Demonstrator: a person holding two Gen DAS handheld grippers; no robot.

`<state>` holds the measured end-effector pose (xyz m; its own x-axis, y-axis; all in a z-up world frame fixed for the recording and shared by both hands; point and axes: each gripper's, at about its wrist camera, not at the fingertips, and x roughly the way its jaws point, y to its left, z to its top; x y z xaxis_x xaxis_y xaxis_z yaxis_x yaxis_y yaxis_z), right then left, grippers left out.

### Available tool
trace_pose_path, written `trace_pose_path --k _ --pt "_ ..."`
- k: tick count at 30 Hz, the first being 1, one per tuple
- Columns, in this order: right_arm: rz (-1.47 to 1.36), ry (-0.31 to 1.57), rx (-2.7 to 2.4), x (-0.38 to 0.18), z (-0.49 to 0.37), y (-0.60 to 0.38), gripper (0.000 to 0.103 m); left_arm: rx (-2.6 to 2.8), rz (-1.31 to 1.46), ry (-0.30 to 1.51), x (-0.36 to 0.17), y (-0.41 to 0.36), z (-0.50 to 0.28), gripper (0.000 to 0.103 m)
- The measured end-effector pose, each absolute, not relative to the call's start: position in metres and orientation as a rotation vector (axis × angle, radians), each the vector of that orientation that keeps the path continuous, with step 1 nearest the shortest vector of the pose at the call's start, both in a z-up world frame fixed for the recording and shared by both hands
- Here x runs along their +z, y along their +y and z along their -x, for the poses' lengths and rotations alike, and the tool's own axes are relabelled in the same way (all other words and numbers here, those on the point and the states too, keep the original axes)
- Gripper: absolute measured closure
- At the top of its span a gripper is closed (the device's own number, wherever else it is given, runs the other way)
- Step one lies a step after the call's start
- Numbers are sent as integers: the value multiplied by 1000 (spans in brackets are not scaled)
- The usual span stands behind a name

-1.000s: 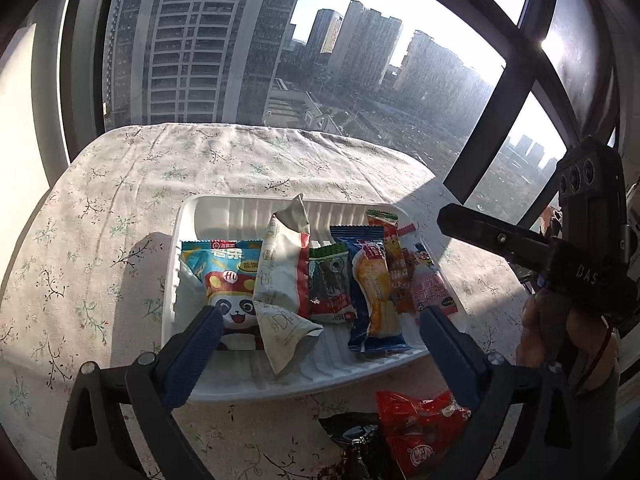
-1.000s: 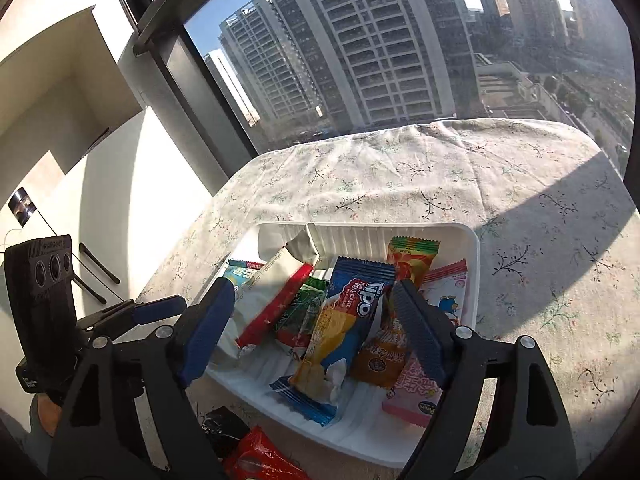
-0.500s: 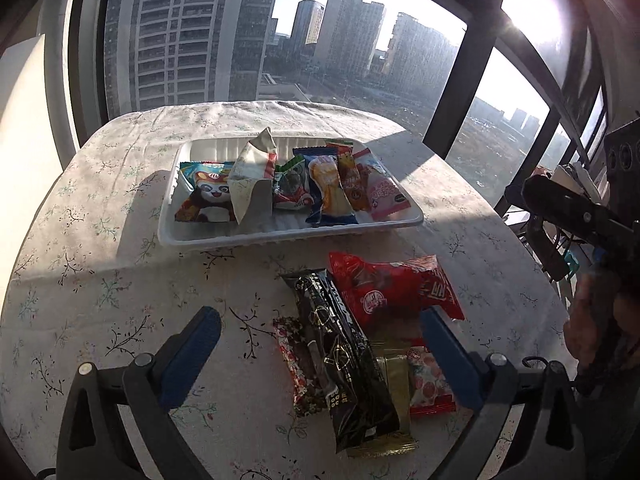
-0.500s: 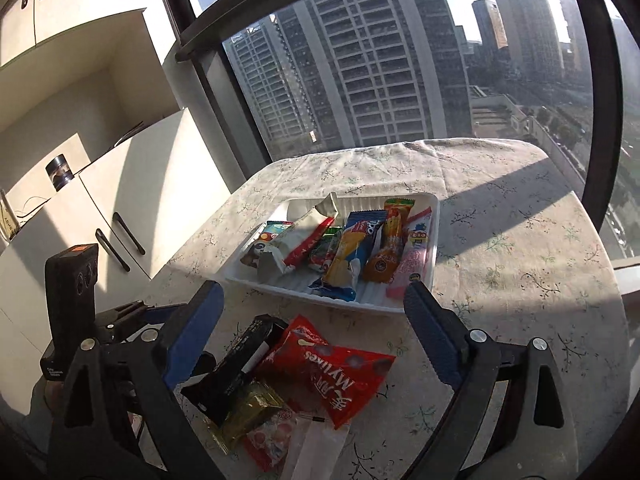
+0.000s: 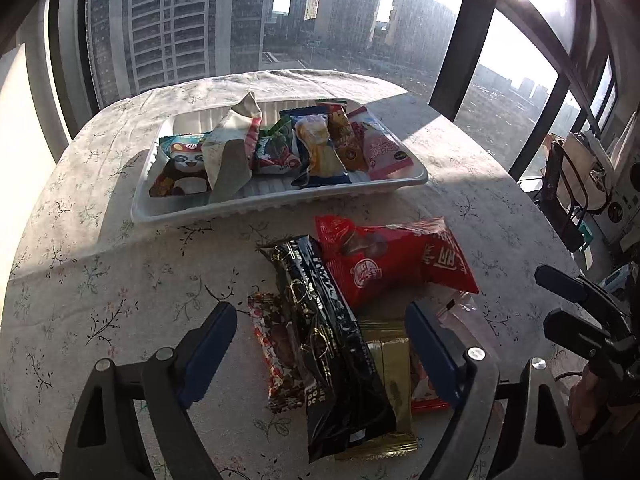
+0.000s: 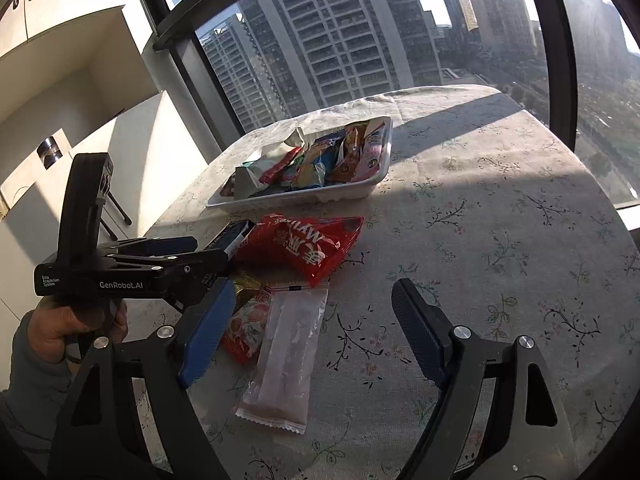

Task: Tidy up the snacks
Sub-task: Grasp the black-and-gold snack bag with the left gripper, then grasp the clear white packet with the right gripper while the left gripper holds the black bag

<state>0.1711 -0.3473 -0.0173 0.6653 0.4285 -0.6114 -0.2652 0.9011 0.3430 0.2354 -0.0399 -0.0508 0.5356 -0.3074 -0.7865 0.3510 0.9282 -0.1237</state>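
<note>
White tray (image 5: 256,206) sat in upper centre of the left wrist view, on the worktop (image 5: 100,264) with its flowered cloth. Six or so snack packets lay side by side in it, one pale packet (image 5: 230,148) propped up on end.

Loose pile lay lower centre, nearer the camera than the tray and apart from it: red bag (image 5: 394,262), long black packet (image 5: 334,344) lying over a gold packet (image 5: 390,364) and a small patterned packet (image 5: 276,344). In the right wrist view a clear-wrapped bar (image 6: 286,350) lay at the right edge of the pile, lower centre.

Left gripper (image 5: 322,348) hung just above the pile, jaws spread wide, holding nothing; black packet ran between them. Right gripper (image 6: 310,328) hung low and level to the right of the pile, jaws wide too, empty, the clear bar just inside its left jaw.

Judgement: step in hand was the next pick from the pile. Black packet is on top, so it should go first; close across its narrow width near the middle, lift straight, so the gold and patterned packets beneath don't drag. Foil looks slippery and soft: firm, gentle pinch.

Pose: left hand (image 6: 74,322) gripped the handle from below, lower left of the right wrist view, tool pointing toward the window (image 6: 344,36).
</note>
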Motion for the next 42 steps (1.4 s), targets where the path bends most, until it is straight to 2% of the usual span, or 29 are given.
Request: trace_pose_path --k 4,9,13,22,24,30,42 --pt "-202 753 414 -23 -169 -339 28 -391 -83 945 -55 -46 -239 37" --pt "-198 764 431 -27 -173 -333 28 -373 -119 971 -61 -51 -248 42" --pt "-197 768 437 -28 -173 -333 28 -384 -123 999 -65 -50 -253 55" --pt "-180 772 447 -28 -172 -328 28 -387 -174 1031 -68 -50 -258 58" --pt "-175 774 450 -29 -172 -327 31 -387 -166 1029 -68 -49 -260 66" --pt "-167 780 447 -29 -173 -325 33 -375 -145 1013 -66 -41 -259 75" --pt "-103 801 435 -28 -169 -309 38 -378 -36 942 -47 -10 -234 75"
